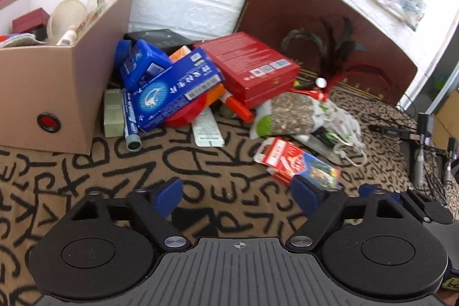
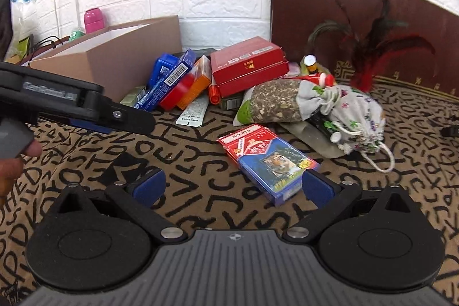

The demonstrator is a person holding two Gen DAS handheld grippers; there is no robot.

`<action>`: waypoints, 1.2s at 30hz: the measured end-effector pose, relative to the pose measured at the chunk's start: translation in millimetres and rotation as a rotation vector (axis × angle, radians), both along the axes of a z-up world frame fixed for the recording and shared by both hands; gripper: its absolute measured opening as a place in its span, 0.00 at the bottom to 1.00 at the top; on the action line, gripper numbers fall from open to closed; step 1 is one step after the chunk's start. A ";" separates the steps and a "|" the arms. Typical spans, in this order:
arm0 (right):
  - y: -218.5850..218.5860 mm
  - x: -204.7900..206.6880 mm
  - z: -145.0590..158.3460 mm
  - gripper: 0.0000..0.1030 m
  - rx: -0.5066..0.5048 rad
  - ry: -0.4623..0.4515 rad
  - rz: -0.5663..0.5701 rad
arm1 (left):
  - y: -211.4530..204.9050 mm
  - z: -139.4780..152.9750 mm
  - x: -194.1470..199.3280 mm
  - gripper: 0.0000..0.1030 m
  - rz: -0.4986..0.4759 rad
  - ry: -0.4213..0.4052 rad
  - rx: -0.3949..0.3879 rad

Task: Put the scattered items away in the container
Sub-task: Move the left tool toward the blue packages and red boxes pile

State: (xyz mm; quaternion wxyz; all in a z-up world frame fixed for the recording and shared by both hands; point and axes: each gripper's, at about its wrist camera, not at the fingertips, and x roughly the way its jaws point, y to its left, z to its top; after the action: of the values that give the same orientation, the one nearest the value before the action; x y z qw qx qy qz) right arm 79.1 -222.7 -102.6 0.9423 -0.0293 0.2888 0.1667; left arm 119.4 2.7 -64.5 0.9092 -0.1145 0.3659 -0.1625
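A brown cardboard box (image 1: 57, 93), open on top and holding several things, stands at the left. Beside it is a pile: a blue toothpaste carton (image 1: 178, 88), a red flat box (image 1: 252, 65), a seed bag (image 1: 289, 111) and a drawstring pouch (image 2: 352, 111). A red-and-blue playing card pack (image 2: 269, 162) lies apart on the patterned cloth. My right gripper (image 2: 233, 188) is open; the pack's near corner lies just inside its right pad, untouched. My left gripper (image 1: 238, 197) is open over bare cloth, with the pack (image 1: 298, 162) just beyond its right finger.
A dark brown board (image 1: 315, 13) leans on the white brick wall, with feathers (image 1: 344, 53) in front of it. A pink flask (image 2: 94, 19) stands behind the cardboard box (image 2: 114, 59). Cables and a black stand (image 1: 421, 139) crowd the right edge. A person's hand (image 2: 17, 159) holds the left gripper's body (image 2: 71, 102).
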 end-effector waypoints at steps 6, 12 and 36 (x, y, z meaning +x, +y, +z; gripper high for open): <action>30.9 33.3 -9.0 0.82 0.004 0.033 0.095 | 24.5 -12.4 15.9 0.71 0.138 -0.008 0.064; 65.8 69.4 -22.6 0.74 -0.007 0.072 0.138 | 41.5 -27.6 34.9 0.69 0.208 0.004 0.091; 102.5 101.9 -31.5 0.40 -0.038 0.086 0.105 | 43.4 -37.4 48.6 0.17 0.167 0.033 0.095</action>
State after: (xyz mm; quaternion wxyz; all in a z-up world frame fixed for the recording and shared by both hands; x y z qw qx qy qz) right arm 181.0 -120.2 -134.1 0.9182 -0.0553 0.3303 0.2114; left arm 168.0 46.0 -101.9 0.9179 -0.1041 0.3771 -0.0670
